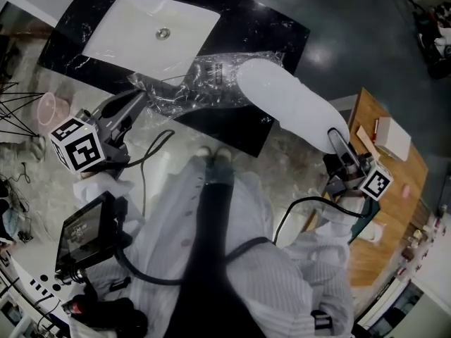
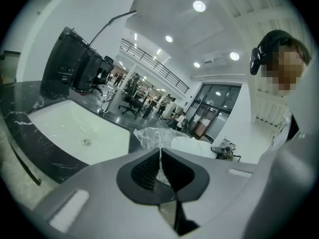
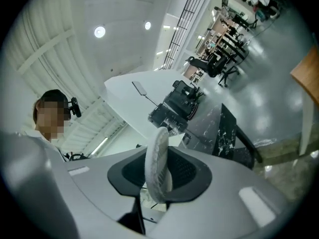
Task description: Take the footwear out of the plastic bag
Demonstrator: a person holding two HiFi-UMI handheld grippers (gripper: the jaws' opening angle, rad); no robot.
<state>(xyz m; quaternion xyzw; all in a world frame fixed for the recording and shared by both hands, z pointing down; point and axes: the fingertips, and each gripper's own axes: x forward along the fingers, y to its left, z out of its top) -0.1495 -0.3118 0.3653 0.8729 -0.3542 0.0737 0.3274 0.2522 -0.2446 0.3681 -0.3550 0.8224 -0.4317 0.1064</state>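
Just in front of the white rectangular sink [image 1: 151, 30], the left tool [image 1: 138, 97] is pinched together on the clear crinkled plastic bag [image 1: 190, 83]. To the sink's right, the right tool [image 1: 337, 139] is clamped on the white flat slipper [image 1: 296, 104]. The slipper looks nearly free, with only its toe left at the bag's mouth.

I'm in a big open office-like lab hall: a white sink [image 1: 151, 30] in a black marble counter [image 1: 282, 37] stands on bare grey floor [image 1: 352, 20], with swivel chairs [image 2: 130, 102], a railed gallery [image 2: 154, 66] and ceiling spotlights [image 2: 199, 6] around.
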